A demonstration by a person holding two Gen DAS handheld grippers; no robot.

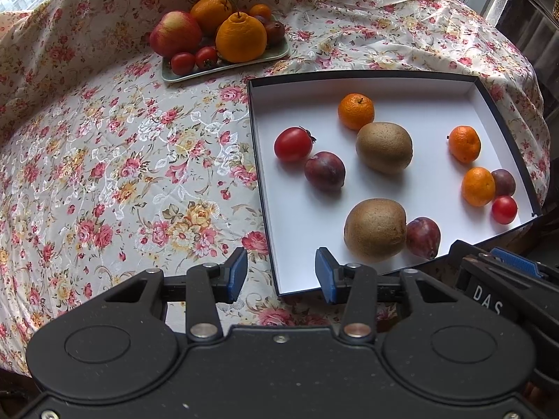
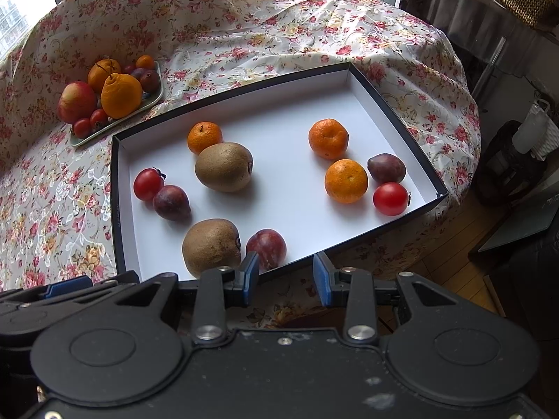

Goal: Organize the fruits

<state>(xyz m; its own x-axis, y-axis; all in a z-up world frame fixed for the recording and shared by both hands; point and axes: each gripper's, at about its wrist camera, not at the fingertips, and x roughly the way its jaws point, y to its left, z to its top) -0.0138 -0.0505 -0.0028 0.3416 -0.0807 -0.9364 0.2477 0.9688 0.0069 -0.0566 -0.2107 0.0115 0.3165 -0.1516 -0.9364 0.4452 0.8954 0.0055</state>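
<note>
A shallow white box with a dark rim point(image 1: 363, 77) point(image 2: 394, 111) lies on the floral cloth. In it lie two kiwis point(image 1: 383, 146) point(image 1: 374, 228), three mandarins point(image 1: 355, 110) point(image 1: 464, 144) point(image 1: 477, 186), three dark plums point(image 1: 324, 170) point(image 1: 422, 236) point(image 1: 503, 182) and two tomatoes point(image 1: 292, 144) point(image 1: 504, 209). My left gripper point(image 1: 281, 276) is open and empty over the box's near left corner. My right gripper point(image 2: 285, 276) is open and empty at the box's near edge, just in front of a plum point(image 2: 266, 247) and a kiwi point(image 2: 210, 246).
A green plate point(image 1: 195, 74) point(image 2: 153, 103) at the back left holds an apple point(image 1: 174, 33), two big oranges, small tomatoes and other fruit. The cloth rises behind it. The table edge drops off at the right, with wooden floor point(image 2: 450, 272) and furniture beyond.
</note>
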